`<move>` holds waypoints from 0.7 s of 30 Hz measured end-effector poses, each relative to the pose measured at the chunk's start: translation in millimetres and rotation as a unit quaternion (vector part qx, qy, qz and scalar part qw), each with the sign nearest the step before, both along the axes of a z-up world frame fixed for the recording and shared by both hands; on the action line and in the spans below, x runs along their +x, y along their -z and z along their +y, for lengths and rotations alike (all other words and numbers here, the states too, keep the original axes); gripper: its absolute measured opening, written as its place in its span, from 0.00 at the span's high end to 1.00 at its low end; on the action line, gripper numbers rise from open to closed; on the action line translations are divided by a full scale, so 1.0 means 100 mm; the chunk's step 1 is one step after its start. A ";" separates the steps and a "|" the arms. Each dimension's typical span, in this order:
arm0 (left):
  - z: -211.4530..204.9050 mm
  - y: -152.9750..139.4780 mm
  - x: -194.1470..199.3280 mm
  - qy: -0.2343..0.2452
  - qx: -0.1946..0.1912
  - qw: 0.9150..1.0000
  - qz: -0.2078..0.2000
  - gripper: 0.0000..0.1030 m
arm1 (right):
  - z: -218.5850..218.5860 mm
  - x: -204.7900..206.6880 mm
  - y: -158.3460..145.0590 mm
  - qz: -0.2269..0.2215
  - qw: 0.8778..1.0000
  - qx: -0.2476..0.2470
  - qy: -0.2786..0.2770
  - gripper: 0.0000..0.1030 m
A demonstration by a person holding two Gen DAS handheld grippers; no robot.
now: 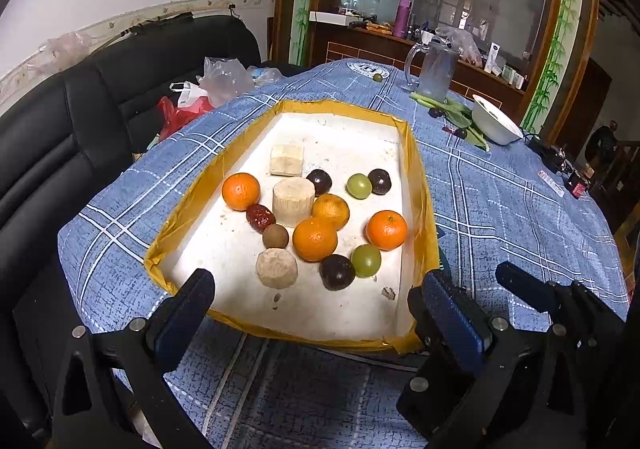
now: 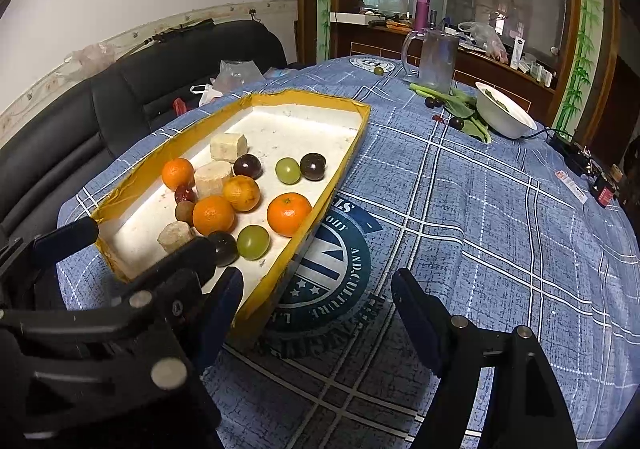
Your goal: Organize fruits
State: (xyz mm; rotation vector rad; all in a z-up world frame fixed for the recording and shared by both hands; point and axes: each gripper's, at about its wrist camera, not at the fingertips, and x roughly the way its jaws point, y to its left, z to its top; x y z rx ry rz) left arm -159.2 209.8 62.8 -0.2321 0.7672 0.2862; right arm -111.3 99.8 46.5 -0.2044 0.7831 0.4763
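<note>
Left gripper [image 1: 316, 307]: jaws wide, empty; I aim it straight at the tray [image 1: 394, 313].
Right gripper [image 2: 316, 303]: wide, empty, right of tray.
Nearest fruit: dark plum [image 1: 337, 271], ahead of my left.

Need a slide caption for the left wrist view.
Open left gripper hovers at the near rim of a yellow-edged tray holding oranges, grapes and blocks.

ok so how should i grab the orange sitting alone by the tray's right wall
Grip the lone orange across its widest middle, coming from above. It is round, so any lower or higher grip slips. Set the jaws front to back: those sides are bare, while the tray wall crowds its right.
</note>
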 end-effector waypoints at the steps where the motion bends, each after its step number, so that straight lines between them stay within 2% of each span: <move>1: 0.01 0.01 0.01 -0.001 -0.001 1.000 0.000 0.00 | 0.01 0.01 0.00 0.000 1.000 -0.001 0.000 0.21; 21: 0.08 0.06 0.03 -0.009 -0.017 1.000 0.007 0.00 | 0.11 0.06 0.04 0.006 1.000 -0.011 -0.006 0.20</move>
